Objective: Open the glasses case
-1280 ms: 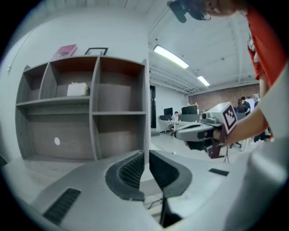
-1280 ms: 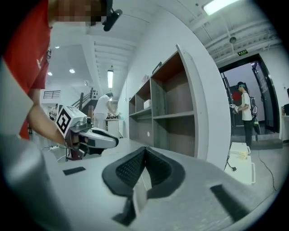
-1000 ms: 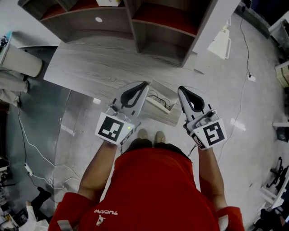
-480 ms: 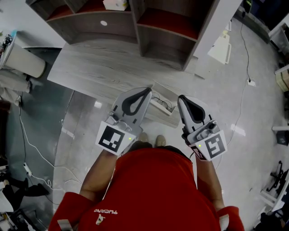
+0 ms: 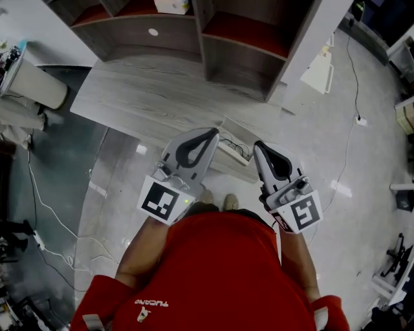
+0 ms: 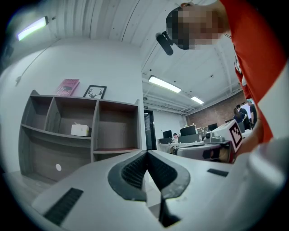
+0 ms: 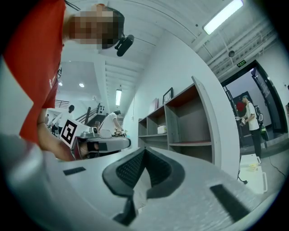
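No glasses case shows in any view. My left gripper (image 5: 214, 132) is held close in front of the red shirt, pointing level toward the grey table (image 5: 149, 97); its jaws are shut with nothing between them (image 6: 146, 152). My right gripper (image 5: 257, 145) hangs beside it, also shut and empty (image 7: 144, 149). Both hover over the floor at the table's near edge. Each gripper appears at the side of the other's view: the right gripper (image 6: 212, 151) and the left gripper (image 7: 97, 143).
A grey shelf unit (image 5: 213, 39) stands at the back of the table, with a small white box (image 5: 169, 5) in one compartment. A power strip tray with cables (image 5: 234, 147) hangs at the table's edge. A white cylinder (image 5: 32, 87) lies at the left. Cords run across the floor.
Both grippers have risen a little in front of the body. Their jaws stay shut and empty.
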